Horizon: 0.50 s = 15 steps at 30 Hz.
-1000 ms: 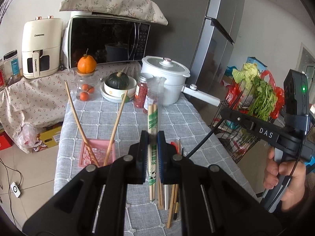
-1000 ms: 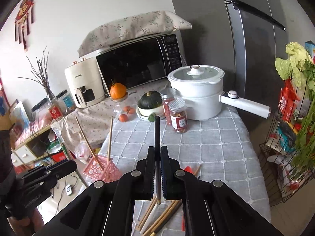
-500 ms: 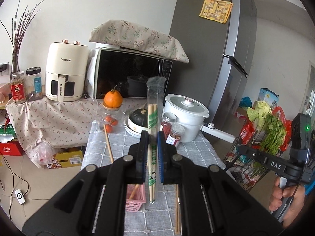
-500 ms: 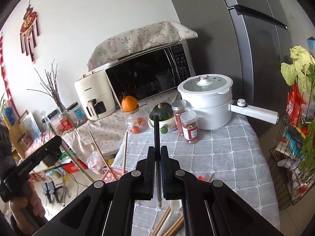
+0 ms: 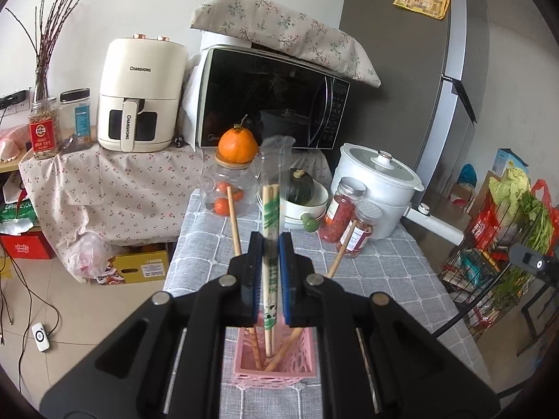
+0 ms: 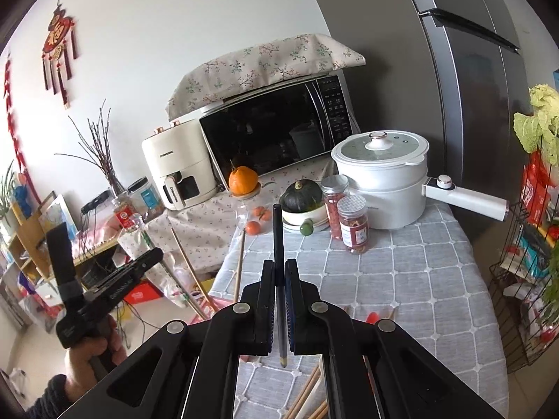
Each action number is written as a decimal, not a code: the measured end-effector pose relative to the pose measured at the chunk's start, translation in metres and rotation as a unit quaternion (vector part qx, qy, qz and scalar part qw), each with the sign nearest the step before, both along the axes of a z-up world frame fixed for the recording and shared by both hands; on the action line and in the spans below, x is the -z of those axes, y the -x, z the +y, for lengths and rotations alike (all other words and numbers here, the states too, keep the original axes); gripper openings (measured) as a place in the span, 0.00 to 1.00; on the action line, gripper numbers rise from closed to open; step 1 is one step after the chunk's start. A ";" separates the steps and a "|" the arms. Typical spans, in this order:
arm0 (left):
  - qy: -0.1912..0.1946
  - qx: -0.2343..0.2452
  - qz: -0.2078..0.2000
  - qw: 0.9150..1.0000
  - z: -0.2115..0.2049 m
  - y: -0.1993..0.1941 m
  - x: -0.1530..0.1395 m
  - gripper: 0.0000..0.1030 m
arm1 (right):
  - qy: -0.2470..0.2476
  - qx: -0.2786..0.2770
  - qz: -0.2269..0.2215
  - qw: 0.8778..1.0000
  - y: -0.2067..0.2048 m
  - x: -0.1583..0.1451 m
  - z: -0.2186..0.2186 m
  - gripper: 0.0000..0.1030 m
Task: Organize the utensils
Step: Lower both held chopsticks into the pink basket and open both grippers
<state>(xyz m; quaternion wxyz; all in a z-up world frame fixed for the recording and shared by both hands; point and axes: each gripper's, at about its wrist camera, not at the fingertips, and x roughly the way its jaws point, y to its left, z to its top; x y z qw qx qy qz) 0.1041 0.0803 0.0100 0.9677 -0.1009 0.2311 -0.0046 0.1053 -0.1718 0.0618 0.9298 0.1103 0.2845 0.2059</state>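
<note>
Grey checked cloth covers the worktop (image 5: 380,279), which stands against a lower side table draped in a small floral print. At the far end sit a white electric pot (image 5: 377,188) with a long handle, two red-filled jars (image 5: 344,209), a dark squash in a bowl (image 5: 302,192) and an orange (image 5: 238,145) on a glass jar. Behind them are a black microwave (image 5: 272,104) under a flowered cover, a cream air fryer (image 5: 141,94) and a tall grey fridge (image 5: 419,70). A wire rack of greens (image 5: 517,216) stands to the right.

The left hand-held gripper (image 5: 269,276) is pinching a wrapped pair of chopsticks (image 5: 270,230) upright, their lower ends inside the pink basket (image 5: 274,370) alongside two loose wooden chopsticks. The right hand-held gripper (image 6: 279,303) is pressed tight on a thin dark chopstick (image 6: 277,241), held above loose utensils (image 6: 307,394) lying on the cloth.
</note>
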 end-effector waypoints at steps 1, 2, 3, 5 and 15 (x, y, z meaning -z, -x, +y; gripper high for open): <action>-0.004 0.001 0.004 1.000 -0.001 -0.002 0.003 0.10 | -0.002 -0.002 0.000 1.000 0.000 0.000 0.001 0.05; -0.007 0.003 0.010 1.000 -0.001 -0.004 0.006 0.10 | -0.004 -0.004 0.000 1.000 -0.001 0.000 0.002 0.05; -0.007 0.005 0.017 1.000 -0.001 -0.007 0.009 0.10 | -0.006 -0.006 0.000 1.000 -0.001 -0.001 0.004 0.05; -0.002 0.005 0.033 0.999 0.001 -0.010 0.014 0.17 | -0.013 -0.011 0.001 1.000 -0.003 -0.002 0.006 0.05; 0.036 -0.006 0.085 0.996 0.023 0.008 0.016 0.75 | -0.061 -0.037 -0.024 0.997 -0.005 -0.022 0.027 0.05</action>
